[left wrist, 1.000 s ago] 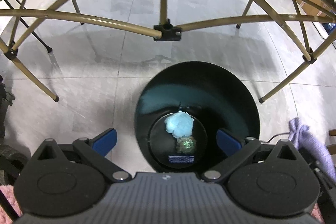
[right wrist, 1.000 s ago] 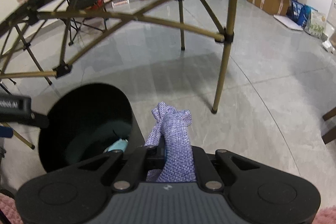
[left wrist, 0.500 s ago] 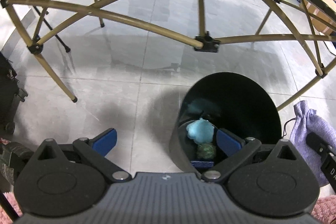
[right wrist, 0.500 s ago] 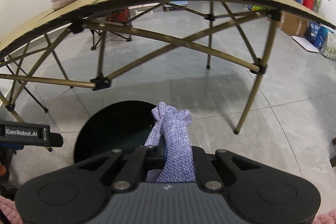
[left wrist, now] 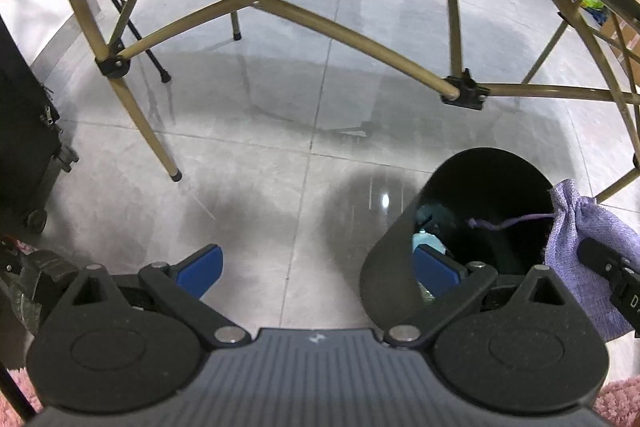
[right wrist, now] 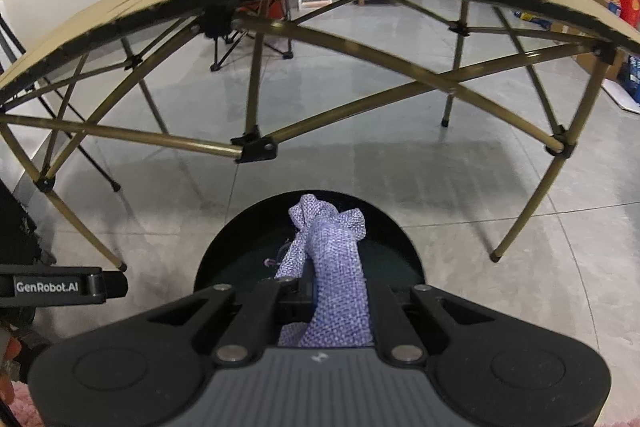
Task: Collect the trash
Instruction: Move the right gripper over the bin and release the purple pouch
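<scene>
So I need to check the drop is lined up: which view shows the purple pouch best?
The right wrist view: the purple pouch sits centred, clamped in the right gripper, over the black bin. The left wrist view catches it only at the right edge, partly hidden.

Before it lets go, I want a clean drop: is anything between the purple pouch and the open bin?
Nothing visible. The right gripper holds the purple pouch over the black bin, whose mouth is open; the open left gripper sits off to the side.
</scene>
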